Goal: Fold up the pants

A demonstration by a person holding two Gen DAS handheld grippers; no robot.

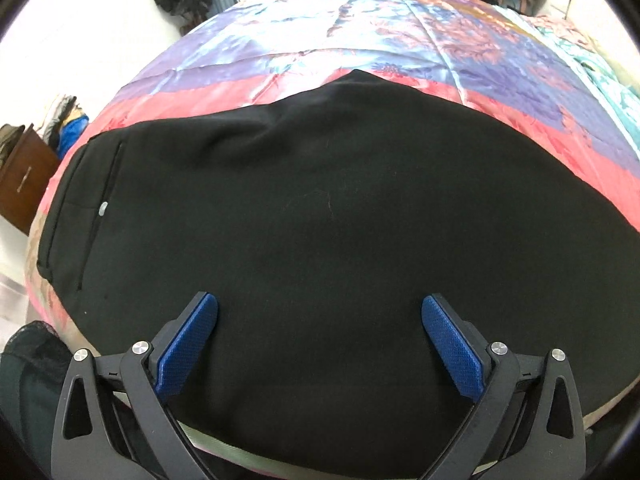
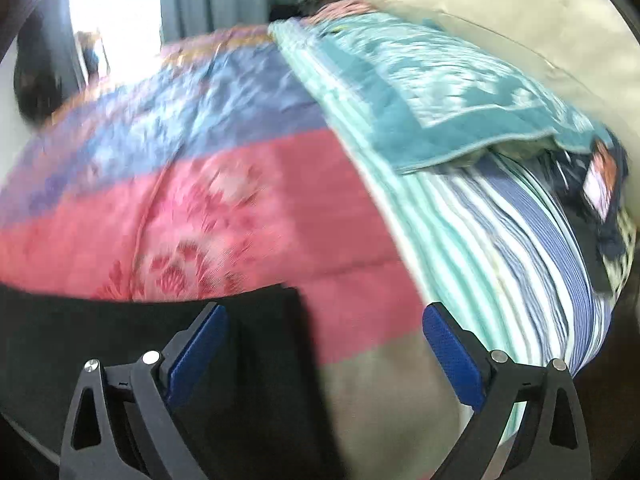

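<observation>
Nearest the lens in the left wrist view, the left gripper (image 1: 320, 312), black-framed with blue textured pads, tilts steeply down over the black fabric pants (image 1: 312, 208); its jaws stand wide apart with nothing pinched, the cloth lying flat beneath and between them. The pants spread broadly across the near part of a shiny patchwork quilt of pink, purple and pale blue panels (image 1: 360, 40), with the waistband and a small pale button (image 1: 103, 208) toward the left edge and a pointed bulge of cloth at the far side. A brown wooden cabinet (image 1: 24, 176) stands off the quilt's left edge. In the blurred right wrist view, the right gripper (image 2: 324, 320) likewise angles downward, released and spread wide; the pants' right end (image 2: 160, 340) lies under its left finger and reaches partway across the gap, with pink quilt under the rest. Farther right lie a mint-striped sheet (image 2: 440, 240) and a teal patterned blanket (image 2: 460, 92).
</observation>
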